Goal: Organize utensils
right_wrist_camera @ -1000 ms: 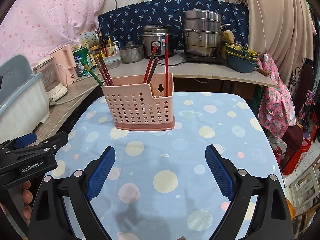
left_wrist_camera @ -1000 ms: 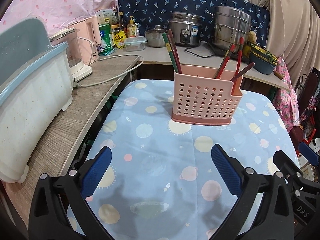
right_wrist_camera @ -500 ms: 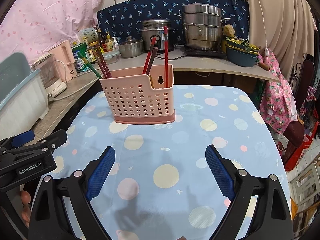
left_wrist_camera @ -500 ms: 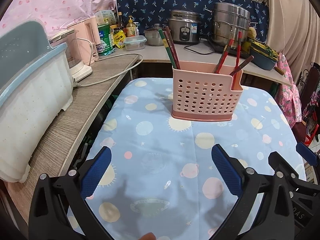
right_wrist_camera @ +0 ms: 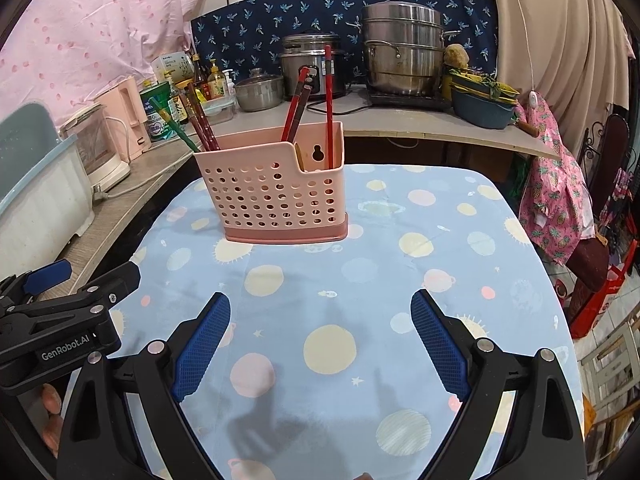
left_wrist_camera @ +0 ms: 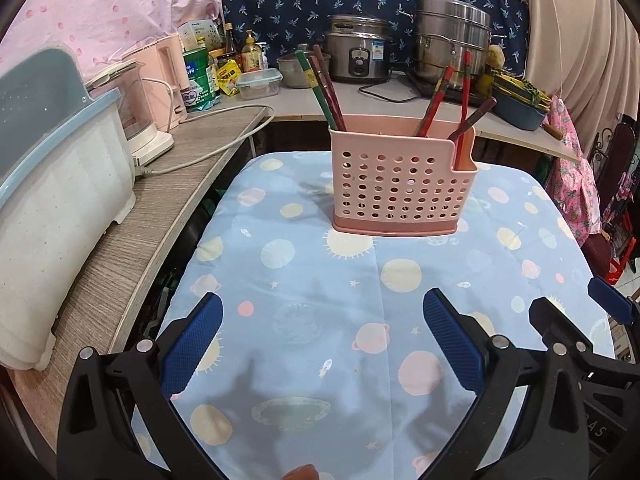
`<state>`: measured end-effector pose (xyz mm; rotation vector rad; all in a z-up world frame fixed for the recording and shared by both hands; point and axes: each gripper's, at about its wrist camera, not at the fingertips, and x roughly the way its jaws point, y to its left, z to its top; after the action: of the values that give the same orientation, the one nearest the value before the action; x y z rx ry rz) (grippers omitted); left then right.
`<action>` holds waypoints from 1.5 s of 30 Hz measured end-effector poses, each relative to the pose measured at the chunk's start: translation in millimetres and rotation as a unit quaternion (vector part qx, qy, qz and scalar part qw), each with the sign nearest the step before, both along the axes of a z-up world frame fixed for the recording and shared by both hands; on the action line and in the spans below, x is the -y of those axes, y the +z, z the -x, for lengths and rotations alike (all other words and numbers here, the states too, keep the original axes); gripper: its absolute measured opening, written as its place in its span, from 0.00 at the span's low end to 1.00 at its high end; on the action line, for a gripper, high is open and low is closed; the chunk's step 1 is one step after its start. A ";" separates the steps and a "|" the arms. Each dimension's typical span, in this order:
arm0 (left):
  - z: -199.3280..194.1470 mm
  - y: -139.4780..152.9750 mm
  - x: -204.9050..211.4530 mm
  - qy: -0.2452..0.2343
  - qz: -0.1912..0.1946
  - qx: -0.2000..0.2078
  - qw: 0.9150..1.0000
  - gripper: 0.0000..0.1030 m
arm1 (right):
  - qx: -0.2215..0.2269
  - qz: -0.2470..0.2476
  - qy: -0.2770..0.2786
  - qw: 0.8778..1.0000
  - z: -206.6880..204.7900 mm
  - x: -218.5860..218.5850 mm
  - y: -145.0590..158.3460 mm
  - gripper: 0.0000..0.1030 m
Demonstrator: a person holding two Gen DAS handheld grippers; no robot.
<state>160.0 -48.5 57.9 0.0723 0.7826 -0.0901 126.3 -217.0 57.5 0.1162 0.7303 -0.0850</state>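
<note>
A pink perforated utensil holder stands upright at the far middle of the table with the blue planet-print cloth. It also shows in the right wrist view. Green and dark red chopsticks lean in its left compartment. Red and brown chopsticks stand in its right compartment, also seen in the right wrist view. My left gripper is open and empty, low over the near cloth. My right gripper is open and empty beside it. Each gripper shows at the edge of the other's view.
A wooden counter runs along the left with a white and blue dish rack, a kettle and a cable. The back counter holds a rice cooker, a steel steamer pot, bottles and bowls. Pink clothing hangs at the right.
Both grippers have drawn back slightly from the holder and tilted, so the holder sits a little lower and farther in the views. Both stay open and empty.
</note>
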 end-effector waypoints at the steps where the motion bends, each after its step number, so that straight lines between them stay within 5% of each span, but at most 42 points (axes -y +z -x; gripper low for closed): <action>1: -0.1 -0.3 0.2 -0.001 0.000 0.000 1.000 0.93 | 0.000 0.000 0.000 1.000 -0.5 0.4 -0.1 0.85; 45: -11.7 -7.3 7.3 0.015 -0.016 0.002 1.000 0.93 | -0.012 -0.001 -0.001 1.000 -10.8 10.8 -10.7 0.85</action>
<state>171.7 -55.8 50.6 0.0913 0.7816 -0.0479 137.2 -227.7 46.8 0.1186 0.7551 -0.0882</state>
